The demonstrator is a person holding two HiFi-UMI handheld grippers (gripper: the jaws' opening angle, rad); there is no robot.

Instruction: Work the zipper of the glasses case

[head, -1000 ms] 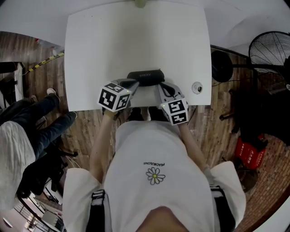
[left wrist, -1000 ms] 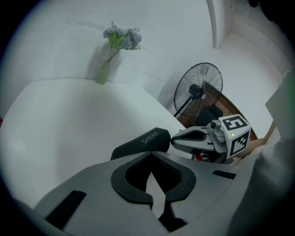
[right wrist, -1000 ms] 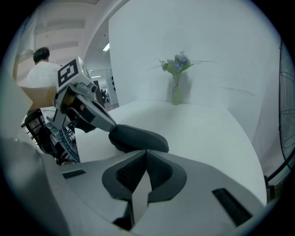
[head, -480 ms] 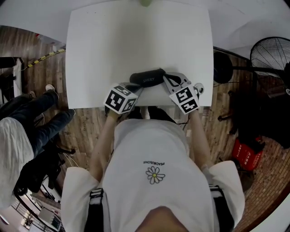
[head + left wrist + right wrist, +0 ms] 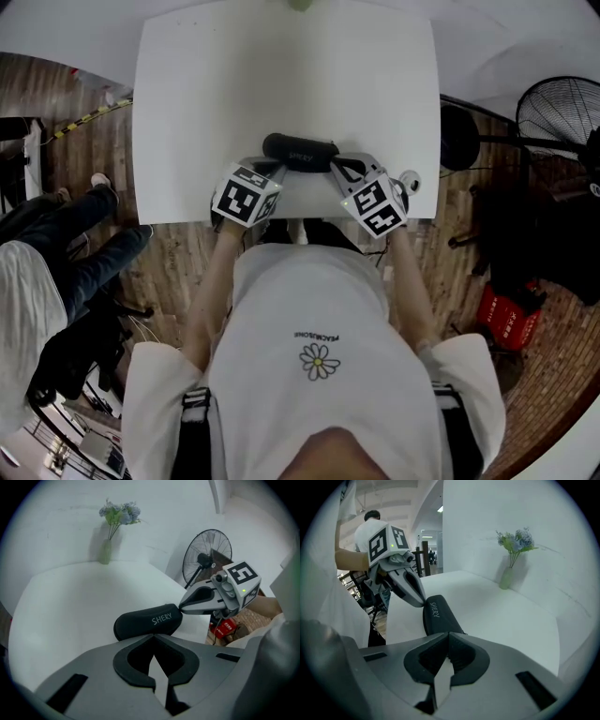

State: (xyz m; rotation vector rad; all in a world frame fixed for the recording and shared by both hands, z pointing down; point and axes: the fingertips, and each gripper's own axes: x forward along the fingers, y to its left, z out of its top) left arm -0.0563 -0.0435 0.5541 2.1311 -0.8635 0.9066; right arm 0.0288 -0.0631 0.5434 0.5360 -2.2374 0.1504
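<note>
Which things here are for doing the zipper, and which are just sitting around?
For the job:
case
left gripper, shut
right gripper, shut
table, which the case lies on

Just sitting around:
flower vase
fan
red box on the floor

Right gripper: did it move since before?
Yes. The right gripper went further onto the table, toward the small round thing near the table's corner.
</note>
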